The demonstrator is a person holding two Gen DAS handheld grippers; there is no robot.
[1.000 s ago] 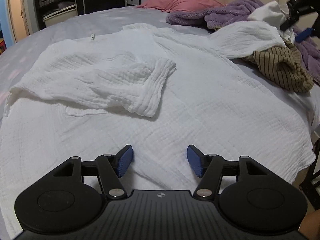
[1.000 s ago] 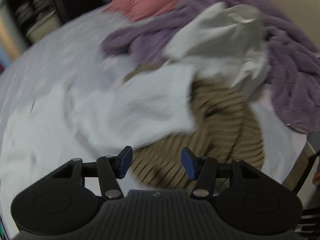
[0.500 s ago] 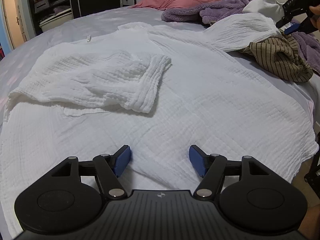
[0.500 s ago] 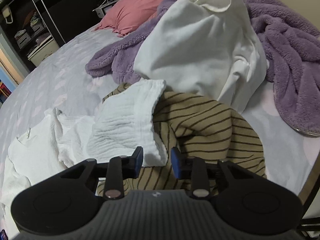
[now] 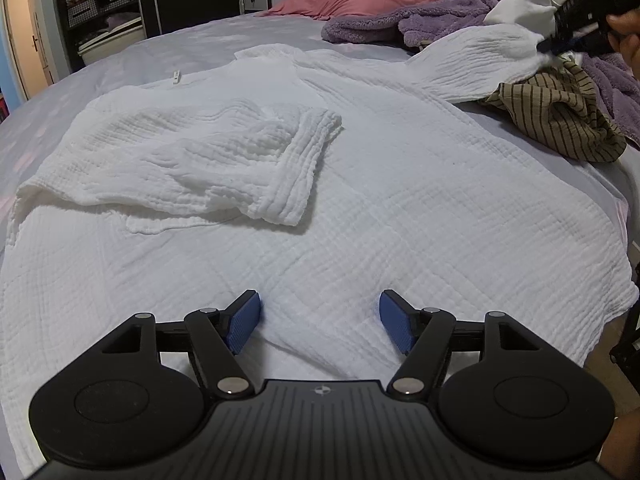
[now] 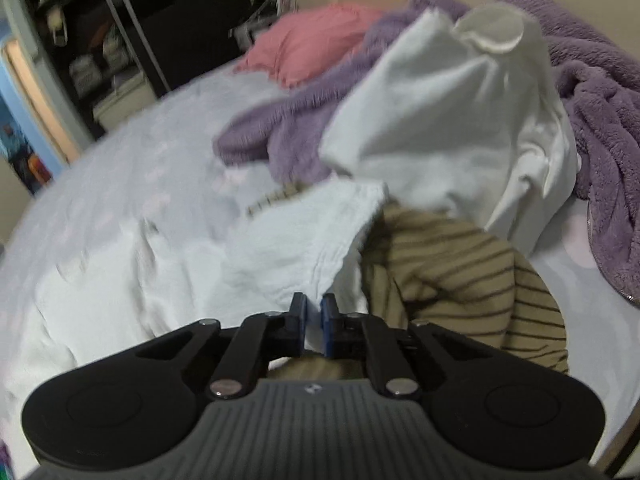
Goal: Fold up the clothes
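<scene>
Pinching white sleeve (image 6: 304, 240), right tongs (image 6: 314, 322) only.

Wide-open left tongs (image 5: 320, 322) over white crinkled garment (image 5: 400, 208) spread on bed (image 5: 180, 48), one sleeve (image 5: 224, 160) folded inward, right tongs (image 5: 560, 42) pinching the far sleeve (image 5: 476, 64).

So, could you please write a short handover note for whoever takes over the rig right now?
Right claw: shut on the right sleeve of the white muslin garment, at its cuff, over the striped tan top.
Left claw: open, holding nothing, above the garment's near hem.
Garment lies spread on the bed; left sleeve already folded across the body.
Left to do: fold the right sleeve in, then fold the body. The striped top, white shirt and purple blanket lie unfolded.
</scene>
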